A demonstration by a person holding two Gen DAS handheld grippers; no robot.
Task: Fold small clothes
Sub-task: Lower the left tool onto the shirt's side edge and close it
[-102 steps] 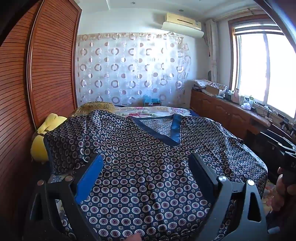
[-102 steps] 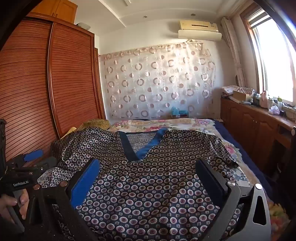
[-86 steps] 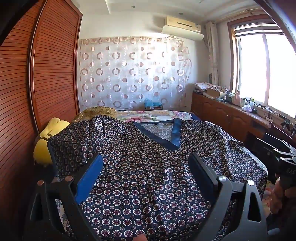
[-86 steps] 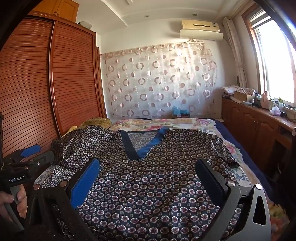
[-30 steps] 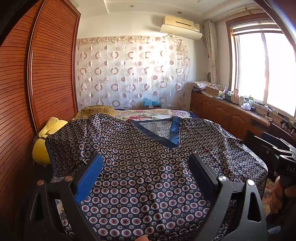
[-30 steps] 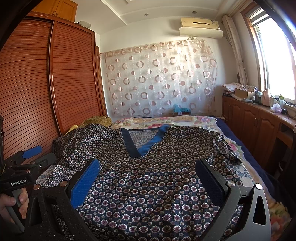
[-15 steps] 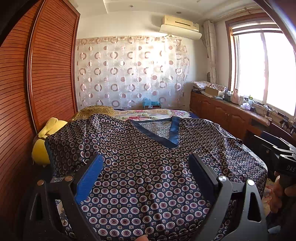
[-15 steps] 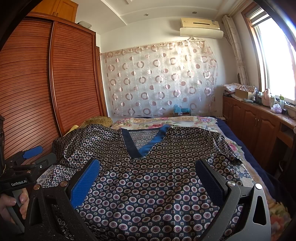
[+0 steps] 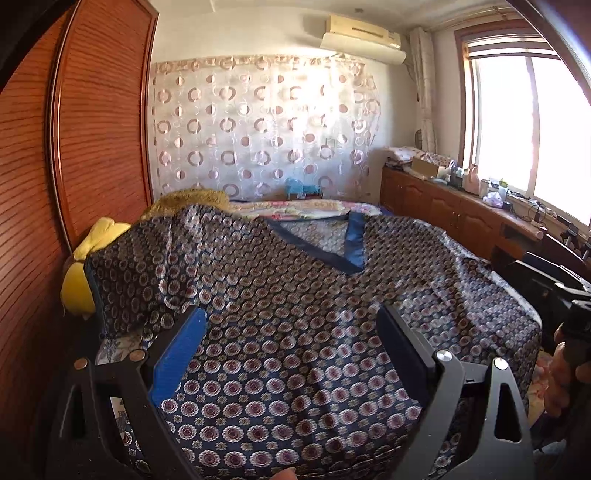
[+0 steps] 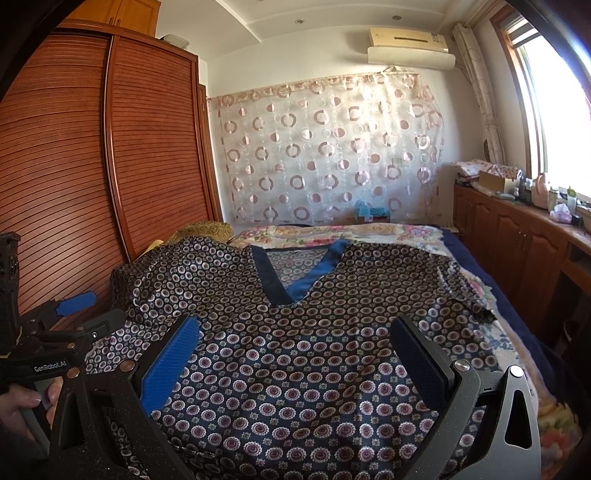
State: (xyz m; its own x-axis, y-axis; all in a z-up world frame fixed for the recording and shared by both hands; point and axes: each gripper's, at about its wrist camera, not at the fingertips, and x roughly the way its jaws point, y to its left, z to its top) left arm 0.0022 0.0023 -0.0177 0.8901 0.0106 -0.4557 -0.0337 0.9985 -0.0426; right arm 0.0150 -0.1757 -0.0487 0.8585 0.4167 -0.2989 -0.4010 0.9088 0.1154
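Both claws, left claw (image 9: 291, 332) and right claw (image 10: 295, 339), hung released over the navy circle-patterned V-neck shirt (image 10: 314, 332), spread flat for folding.

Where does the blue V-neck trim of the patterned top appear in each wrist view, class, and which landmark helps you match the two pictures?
Left wrist: the V-neck trim lies right of centre, beyond the open fingers.
Right wrist: the V-neck trim sits at centre, above the open fingers.
Shared landmark: the air conditioner high on the wall.

Glossy satin-like patterned shirt (image 10: 295, 350), matt slatted wood wardrobe (image 10: 110, 166), sheer fabric curtain (image 10: 332, 155)
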